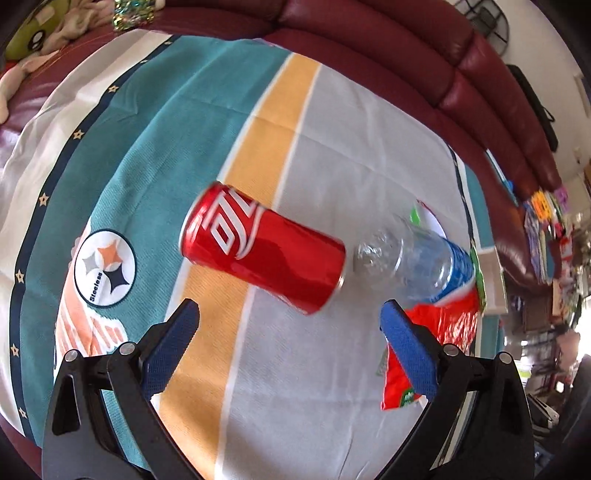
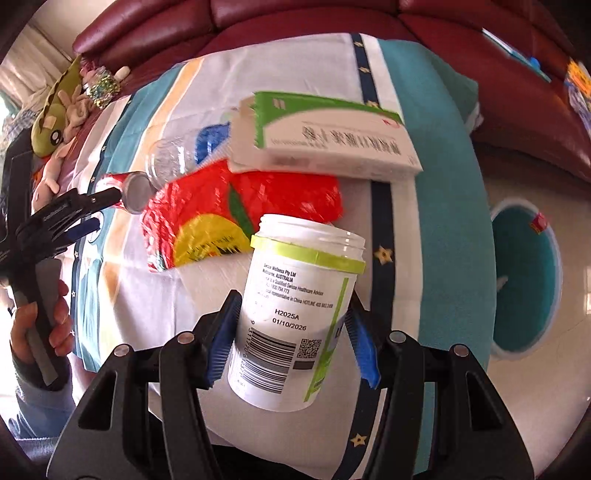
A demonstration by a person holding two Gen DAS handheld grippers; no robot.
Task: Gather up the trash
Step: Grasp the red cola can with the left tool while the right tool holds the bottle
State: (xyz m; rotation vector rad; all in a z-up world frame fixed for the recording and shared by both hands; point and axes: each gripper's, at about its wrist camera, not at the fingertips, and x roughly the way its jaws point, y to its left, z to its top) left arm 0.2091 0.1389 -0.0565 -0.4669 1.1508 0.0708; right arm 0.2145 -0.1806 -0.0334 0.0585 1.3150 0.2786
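Right wrist view: your right gripper [image 2: 291,332] has its blue pads pressed on either side of a lidless white supplement jar [image 2: 295,314], mouth pointing away from you, clear of the blanket [image 2: 443,221]. The grip sits low on the body, near the barcode, which keeps the open mouth and the label free.

Beyond the jar the rest of the trash lies in a loose cluster on the blanket: a crumpled red wrapper [image 2: 258,206] just past the jar, a green-and-white carton [image 2: 332,136] overlapping the wrapper's far edge, and a clear plastic bottle [image 2: 173,158] on its side at the carton's left. A red can [image 2: 125,188] lies end-on beside the bottle's mouth.

The left wrist view shows that same red can [image 1: 262,254] on its side, its base close to the plastic bottle [image 1: 417,262], with the red wrapper [image 1: 436,343] under the bottle's far end. Your left gripper [image 1: 291,325] hangs above the can with its jaws spread wide and nothing between them, wide enough, it seems, to span the can's body. Motion blur makes it hard to say whether can and bottle touch.

In the right wrist view your hand [image 2: 40,325] grips the left tool's handle at the blanket's edge; a maroon sofa [image 2: 295,22] runs behind.
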